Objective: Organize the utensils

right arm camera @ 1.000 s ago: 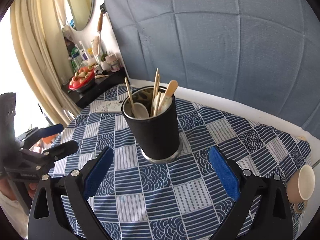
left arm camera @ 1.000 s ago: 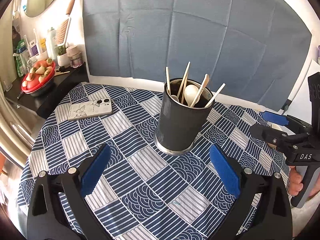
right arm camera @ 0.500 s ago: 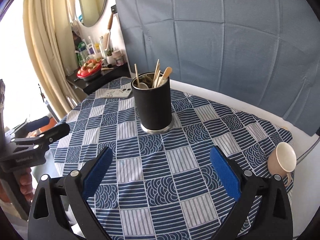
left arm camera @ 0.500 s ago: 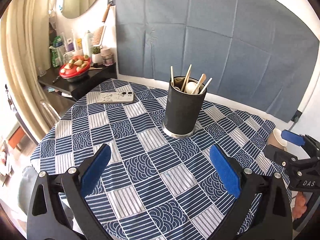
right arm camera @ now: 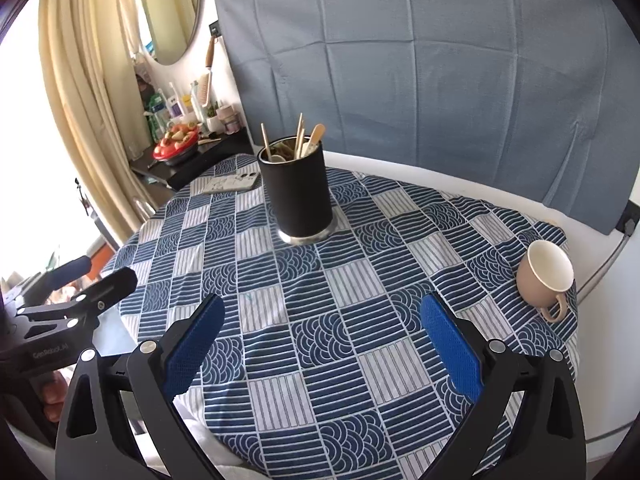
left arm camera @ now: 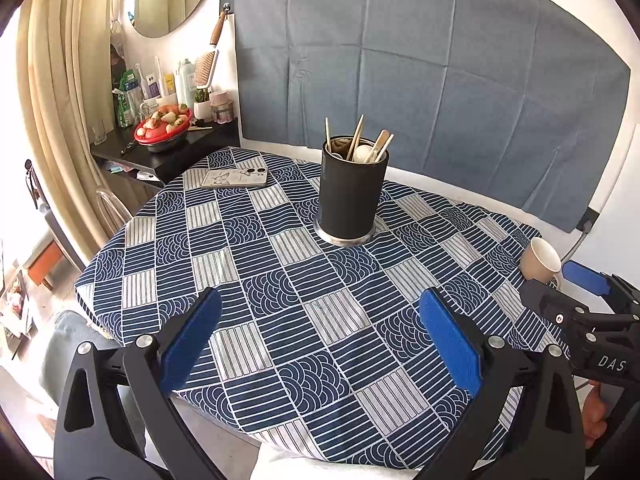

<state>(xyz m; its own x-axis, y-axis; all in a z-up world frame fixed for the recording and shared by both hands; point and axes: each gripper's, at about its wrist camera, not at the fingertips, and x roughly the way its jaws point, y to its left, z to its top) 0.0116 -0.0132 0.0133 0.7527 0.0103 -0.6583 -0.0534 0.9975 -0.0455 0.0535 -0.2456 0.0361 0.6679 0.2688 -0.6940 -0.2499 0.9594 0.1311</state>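
Left wrist: utensils (left arm camera: 362, 142) upright in black holder (left arm camera: 350, 194).

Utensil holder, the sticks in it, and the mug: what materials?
Utensil holder: matte black body, perhaps plastic or coated, with a shiny metal base ring. Sticks: pale tan, likely wood or bamboo. Mug: smooth, beige outside, cream inside, probably glazed ceramic.

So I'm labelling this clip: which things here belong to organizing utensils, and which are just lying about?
Belongs to the job:
- black cylindrical utensil holder
- wooden and pale utensils standing in it

Just lying about:
- white patterned phone
- beige ceramic mug
- red fruit bowl on the side shelf
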